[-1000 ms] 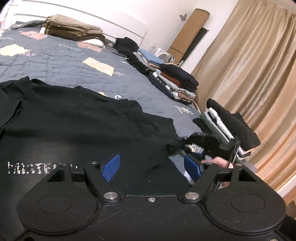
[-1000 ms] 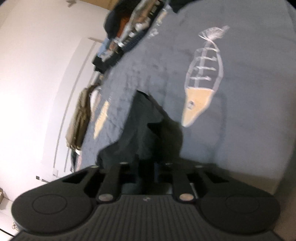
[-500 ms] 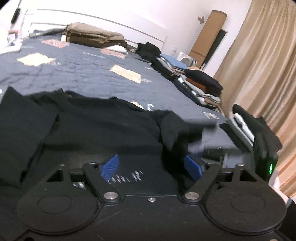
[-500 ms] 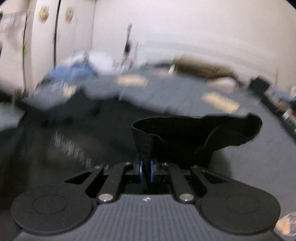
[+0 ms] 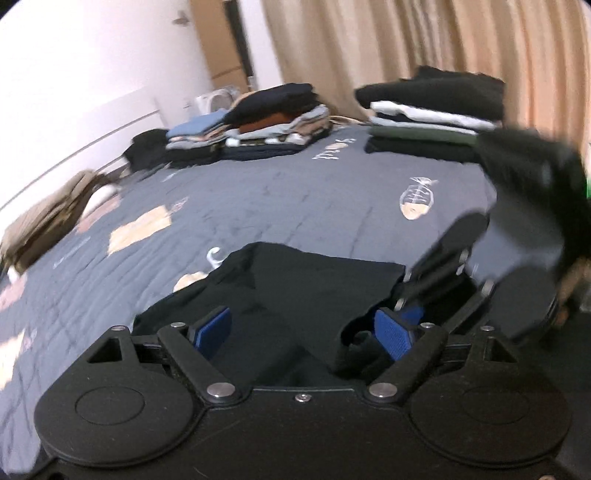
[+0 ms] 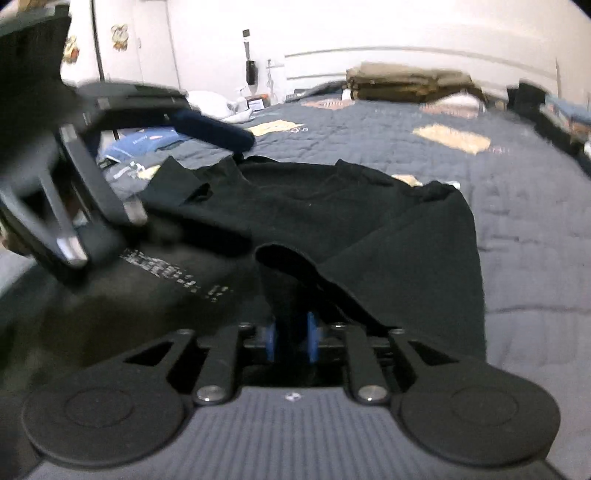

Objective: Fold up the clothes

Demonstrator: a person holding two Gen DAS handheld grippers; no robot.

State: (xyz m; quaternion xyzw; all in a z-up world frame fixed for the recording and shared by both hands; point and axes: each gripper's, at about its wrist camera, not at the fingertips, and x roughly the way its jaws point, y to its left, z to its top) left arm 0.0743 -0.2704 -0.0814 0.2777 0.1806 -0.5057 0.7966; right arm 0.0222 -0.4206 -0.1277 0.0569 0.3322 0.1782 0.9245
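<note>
Two grippers noted: your right one (image 6: pixel 291 341) is clenched on a fold of the black shirt (image 6: pixel 332 206) lying on the bed (image 6: pixel 517 192), your left (image 5: pixel 306 332) gapes above it, so lay that fold flat, edges aligned

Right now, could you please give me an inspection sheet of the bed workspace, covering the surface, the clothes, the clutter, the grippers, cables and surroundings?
Surface: grey quilted bedspread with fish-skeleton prints.
Job's things: black printed T-shirt spread on the bed, one side lifted and partly folded over.
Clutter: folded clothes stacks along the far edge; tan folded pile by the headboard.
Grippers: right gripper shut on a fold of the T-shirt; left gripper open above the shirt, blue pads apart.
Cables: nothing seen.
Surroundings: beige pleated curtains, white wall, cardboard roll in the corner.
</note>
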